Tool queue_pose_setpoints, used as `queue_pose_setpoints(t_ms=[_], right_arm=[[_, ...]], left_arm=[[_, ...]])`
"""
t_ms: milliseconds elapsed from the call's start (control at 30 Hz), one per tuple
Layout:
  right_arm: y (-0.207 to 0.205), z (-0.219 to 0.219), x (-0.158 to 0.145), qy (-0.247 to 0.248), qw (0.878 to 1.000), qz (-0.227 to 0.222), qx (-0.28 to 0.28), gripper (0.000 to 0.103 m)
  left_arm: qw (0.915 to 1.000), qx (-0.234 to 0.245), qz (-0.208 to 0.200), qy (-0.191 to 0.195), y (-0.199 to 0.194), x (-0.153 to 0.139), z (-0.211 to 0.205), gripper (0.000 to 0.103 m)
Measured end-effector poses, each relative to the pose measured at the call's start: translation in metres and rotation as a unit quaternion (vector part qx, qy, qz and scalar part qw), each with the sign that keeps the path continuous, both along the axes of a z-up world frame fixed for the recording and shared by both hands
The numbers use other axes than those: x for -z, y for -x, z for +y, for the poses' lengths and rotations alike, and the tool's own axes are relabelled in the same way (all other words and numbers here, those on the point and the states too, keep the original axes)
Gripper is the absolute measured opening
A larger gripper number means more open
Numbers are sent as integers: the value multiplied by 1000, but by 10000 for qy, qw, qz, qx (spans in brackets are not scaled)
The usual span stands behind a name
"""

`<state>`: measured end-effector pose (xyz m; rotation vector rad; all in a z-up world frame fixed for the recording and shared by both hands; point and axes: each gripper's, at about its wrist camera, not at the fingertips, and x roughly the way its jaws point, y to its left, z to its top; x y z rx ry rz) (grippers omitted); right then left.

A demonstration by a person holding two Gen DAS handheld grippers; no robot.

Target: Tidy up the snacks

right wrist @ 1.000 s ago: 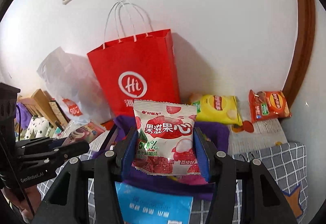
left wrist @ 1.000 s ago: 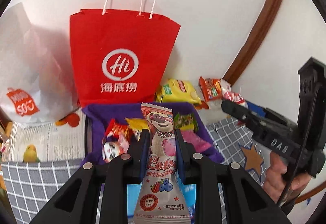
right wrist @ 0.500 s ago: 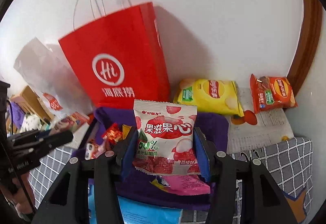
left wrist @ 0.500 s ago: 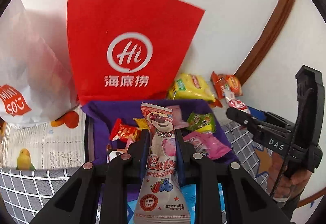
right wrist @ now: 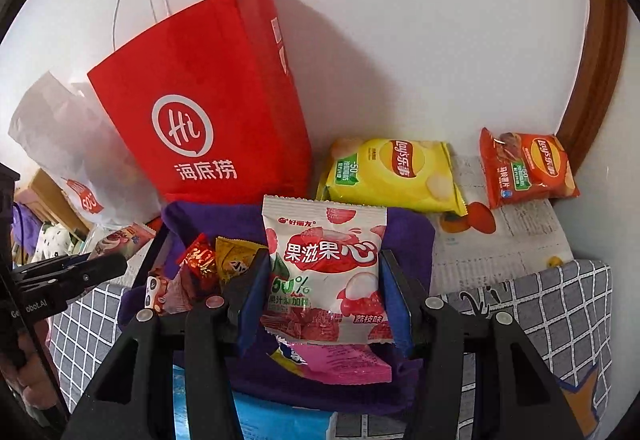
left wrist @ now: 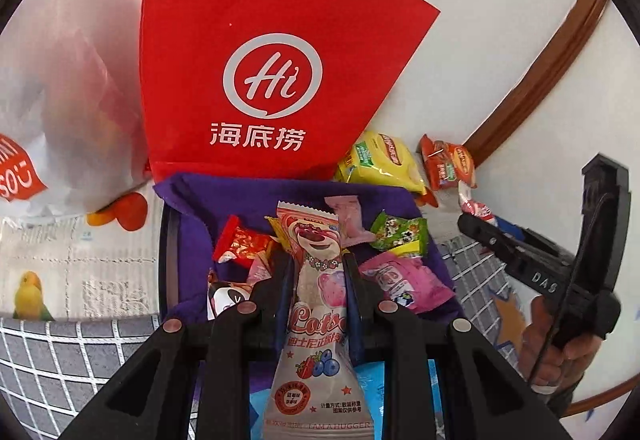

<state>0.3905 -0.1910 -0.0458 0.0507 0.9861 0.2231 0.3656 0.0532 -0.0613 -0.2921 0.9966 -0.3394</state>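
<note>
Red paper bag [left wrist: 276,80] looms ahead of both clamped grippers
Left gripper [left wrist: 316,280] pinches bear packet [left wrist: 316,304], right gripper [right wrist: 324,276] lychee pouch [right wrist: 324,272], above the purple-lined tray [right wrist: 408,236] of sweets

White wall [right wrist: 420,20], brown wooden trim [right wrist: 604,52], grey checked cloth [left wrist: 60,356]

Both grippers [left wrist: 316,292] [right wrist: 324,300] clamped (apparently firmly)
</note>
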Motion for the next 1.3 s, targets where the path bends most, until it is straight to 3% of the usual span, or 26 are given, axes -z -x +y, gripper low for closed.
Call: queue_pose_setpoints(t_ms=[533,900,1300], right_arm=[[1,-3,-1,49,10000,-55,-5,53],[-12,21,52,276,9964,690,-407,53],[-17,21,66,247,9941,1004,-335,55]], left_arm=[[9998,-193,22,-52,-3,2,11,23],[9997,-136,146,-172,-6,11,4,23],[9989,-116,401,-194,-12,27,-1,23]])
